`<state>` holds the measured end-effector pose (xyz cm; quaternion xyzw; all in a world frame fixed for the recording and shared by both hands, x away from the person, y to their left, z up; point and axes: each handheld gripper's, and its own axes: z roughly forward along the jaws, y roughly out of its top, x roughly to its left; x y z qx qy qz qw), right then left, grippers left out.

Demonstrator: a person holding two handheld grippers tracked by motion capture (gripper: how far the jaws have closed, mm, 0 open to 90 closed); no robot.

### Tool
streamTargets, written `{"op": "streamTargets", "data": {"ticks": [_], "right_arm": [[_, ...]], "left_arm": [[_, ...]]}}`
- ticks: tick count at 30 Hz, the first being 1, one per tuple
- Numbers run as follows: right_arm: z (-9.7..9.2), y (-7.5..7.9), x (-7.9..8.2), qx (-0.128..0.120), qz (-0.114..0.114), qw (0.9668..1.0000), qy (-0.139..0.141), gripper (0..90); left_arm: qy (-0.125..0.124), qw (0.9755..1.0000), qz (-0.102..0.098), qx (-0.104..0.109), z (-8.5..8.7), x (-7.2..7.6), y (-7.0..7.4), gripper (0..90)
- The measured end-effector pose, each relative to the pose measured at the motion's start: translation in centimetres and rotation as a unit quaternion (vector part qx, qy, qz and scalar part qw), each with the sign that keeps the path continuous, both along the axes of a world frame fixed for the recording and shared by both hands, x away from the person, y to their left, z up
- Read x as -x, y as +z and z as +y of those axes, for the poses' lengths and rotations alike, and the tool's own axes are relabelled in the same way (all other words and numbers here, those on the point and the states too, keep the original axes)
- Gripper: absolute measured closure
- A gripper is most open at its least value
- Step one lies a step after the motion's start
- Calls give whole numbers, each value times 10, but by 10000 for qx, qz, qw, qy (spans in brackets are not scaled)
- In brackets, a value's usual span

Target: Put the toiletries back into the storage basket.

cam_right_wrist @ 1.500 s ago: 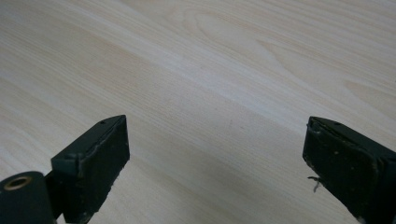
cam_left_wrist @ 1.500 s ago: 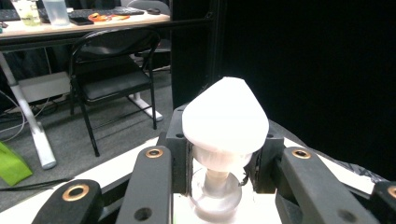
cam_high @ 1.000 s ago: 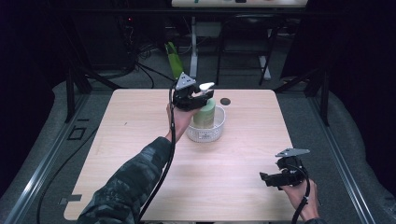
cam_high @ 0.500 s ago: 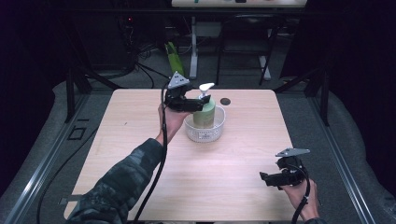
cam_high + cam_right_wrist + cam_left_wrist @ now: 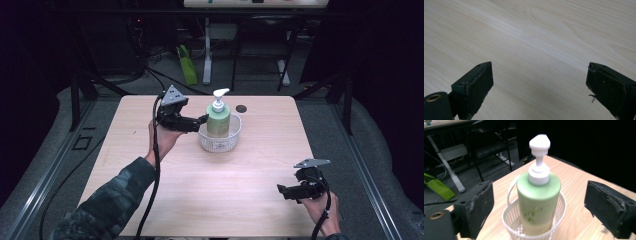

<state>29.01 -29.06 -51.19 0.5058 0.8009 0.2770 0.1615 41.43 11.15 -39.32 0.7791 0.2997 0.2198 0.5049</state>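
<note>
A green pump bottle (image 5: 218,119) (image 5: 538,200) with a white pump head stands upright in a small white slotted basket (image 5: 219,144) (image 5: 511,217) near the middle back of the wooden table (image 5: 210,185). My left gripper (image 5: 202,120) (image 5: 537,207) is open just left of the bottle, its jaws apart from it on either side in the left gripper view. My right gripper (image 5: 281,190) (image 5: 539,90) hovers open over bare wood at the front right corner, nothing between its jaws.
A small dark round mark (image 5: 242,108) lies on the table behind the basket. A green bag (image 5: 187,65) and desk legs stand on the floor past the far edge. Black frame rails run along both sides.
My left gripper has let go of the bottle and drawn back to the left, opening its jaws. The bottle stays upright in the basket. The right gripper has held still.
</note>
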Motion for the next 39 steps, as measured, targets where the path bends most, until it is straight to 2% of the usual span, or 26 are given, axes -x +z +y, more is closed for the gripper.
{"op": "streamTargets", "data": {"ticks": [4,8,9,15,19,26,30,32,33,35,39], "right_arm": [[0,0,0,15,-7,10000,3,69],[0,0,0,40,4,10000,4,69],[0,0,0,51,10,10000,3,69],[0,0,1,70,19,10000,-3,70],[0,0,2,81,21,10000,0,70],[2,-1,1,138,45,9999,-4,71],[3,-2,1,119,73,9999,-17,71],[4,-3,1,138,91,9999,6,71],[4,-3,0,151,77,9999,24,71],[4,-3,1,161,94,9998,29,71],[4,-4,0,183,109,9998,30,71]], "left_arm": [[29,9999,65,-144,14,10,-4,47],[133,9993,213,-264,26,20,-11,21],[160,9990,303,-303,29,23,-14,21],[294,9972,578,-368,48,39,-30,2],[384,9959,689,-439,62,50,-41,0],[545,9927,996,-397,85,64,-60,0],[603,9904,1132,-515,93,71,-74,0],[650,9886,1195,-641,97,73,-80,0],[672,9883,1223,-620,99,74,-82,0],[729,9875,1208,-698,104,76,-85,0],[810,9861,1322,-598,114,77,-93,0]]}}
